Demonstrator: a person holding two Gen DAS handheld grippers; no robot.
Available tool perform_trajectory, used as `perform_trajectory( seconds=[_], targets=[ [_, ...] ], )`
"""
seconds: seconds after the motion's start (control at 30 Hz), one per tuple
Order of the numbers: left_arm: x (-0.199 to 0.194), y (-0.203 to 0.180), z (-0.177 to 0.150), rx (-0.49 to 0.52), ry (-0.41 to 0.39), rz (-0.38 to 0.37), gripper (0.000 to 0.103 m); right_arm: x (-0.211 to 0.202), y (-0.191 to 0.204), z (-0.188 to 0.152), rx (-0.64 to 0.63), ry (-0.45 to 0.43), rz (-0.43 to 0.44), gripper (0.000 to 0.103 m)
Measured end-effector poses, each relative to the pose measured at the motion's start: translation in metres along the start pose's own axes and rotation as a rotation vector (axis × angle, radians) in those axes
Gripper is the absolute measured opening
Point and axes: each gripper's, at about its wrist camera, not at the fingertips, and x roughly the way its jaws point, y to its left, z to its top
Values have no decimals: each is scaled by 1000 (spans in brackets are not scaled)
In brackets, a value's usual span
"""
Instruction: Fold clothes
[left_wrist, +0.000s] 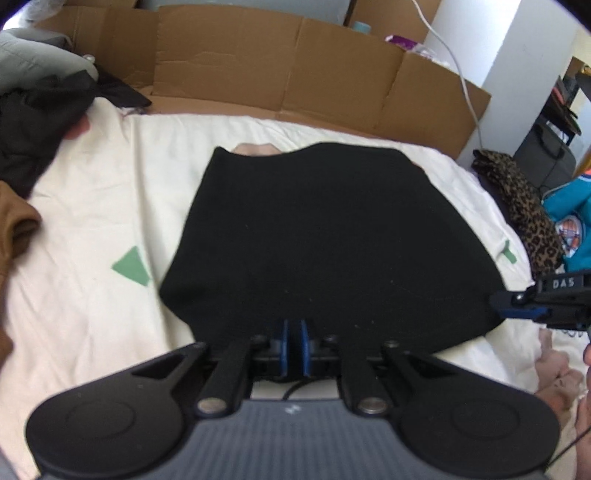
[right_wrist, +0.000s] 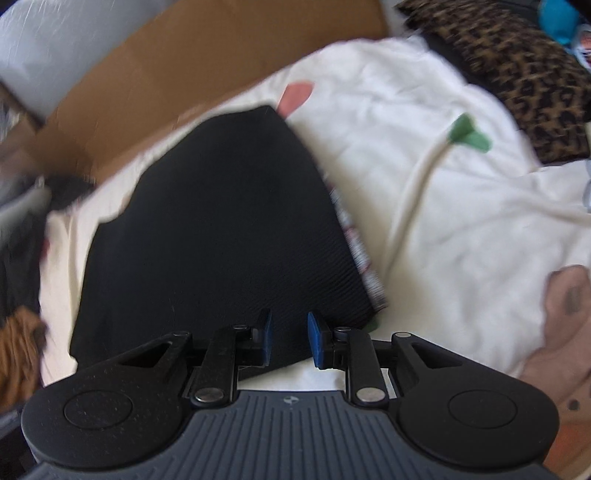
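Two grippers are working over a bed. Left gripper (left_wrist: 293, 345) is sitting with its blue pads nearly together, only a thin slit between them, at the near hem of the black garment (left_wrist: 325, 240); whether cloth is pinched there I cannot tell. Right gripper (right_wrist: 290, 341) is standing with a clear gap between its pads, hovering over the garment's near right corner, nothing pressed. Garment is lying folded flat on the white sheet (left_wrist: 92, 206), a patterned edge showing along its right side. Cardboard (left_wrist: 277, 70) is lining the far side. Dark clothes (left_wrist: 33, 125) are piling at left, leopard fabric (left_wrist: 524, 206) at right.
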Motion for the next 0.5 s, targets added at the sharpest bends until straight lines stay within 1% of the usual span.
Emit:
perform_trajectory(
  seconds=[0.07,0.13,0.17,0.23,0.27,0.33,0.4,0.5],
  targets=[
    [12,-2,-5,31,20,23,11,11,1,1,-40,13,-17,24],
    [21,-1,-10,72,41,77,11,15,-5,6,-47,6,-14,23],
    [23,3,-13,78,42,86,12,16,-7,8,-51,3,-14,23],
    [23,10,-16,65,43,92,11,15,-11,13,-68,0,-23,23],
    [24,13,-17,68,51,111,3,14,-12,15,-75,-4,-41,23],
    [24,18,-17,71,64,143,3,10,-18,18,-70,-9,-60,23],
    [19,20,-15,47,65,157,2,2,-21,19,-49,-17,-71,23],
    [5,16,-11,28,38,160,4,-13,-19,16,-16,-35,-66,26]
  ],
)
